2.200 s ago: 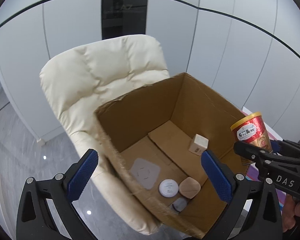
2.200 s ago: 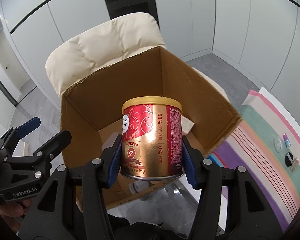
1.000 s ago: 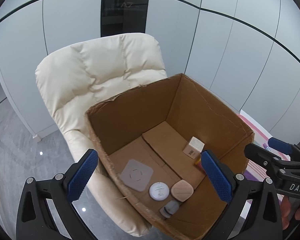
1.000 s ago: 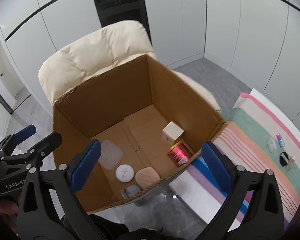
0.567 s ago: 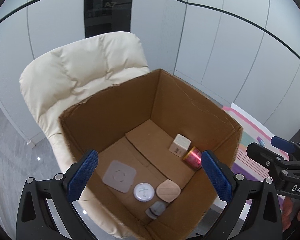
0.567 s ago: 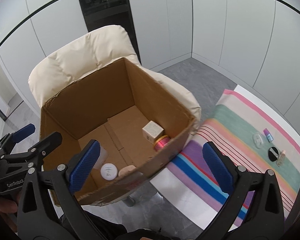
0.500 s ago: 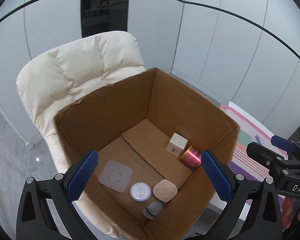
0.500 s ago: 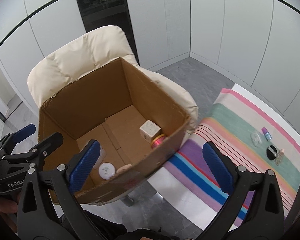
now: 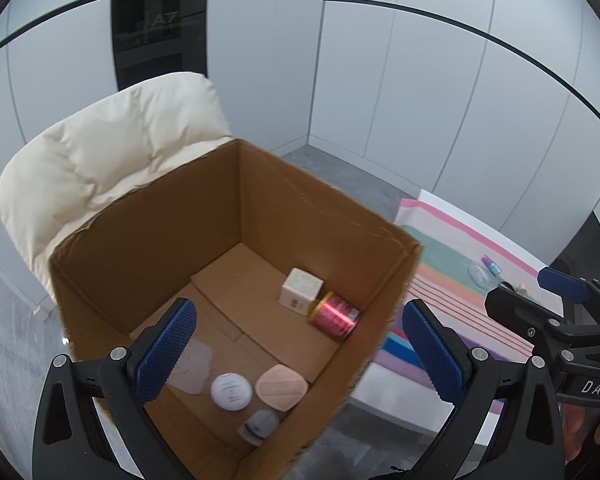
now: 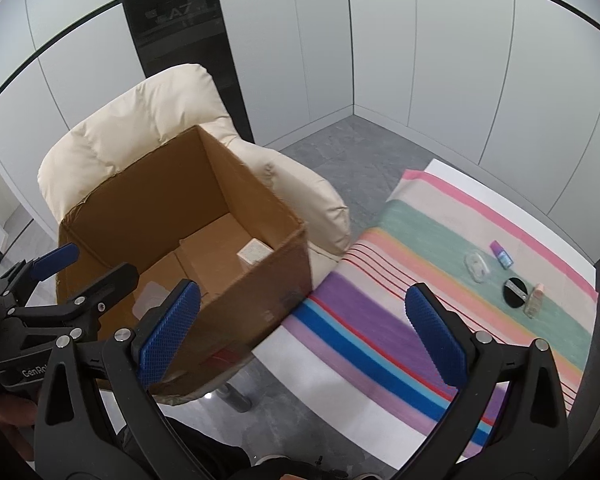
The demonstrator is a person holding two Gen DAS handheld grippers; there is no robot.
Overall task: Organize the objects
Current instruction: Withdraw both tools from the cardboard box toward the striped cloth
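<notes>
Red can lying in box; hand-held grippers spread, empty.

Cream padded chair stands against pale grey wall panels, beside a dark vertical panel marked "A7". Grey stone-look floor runs to the room corner. Striped cloth covers a white table just beside the chair.
</notes>
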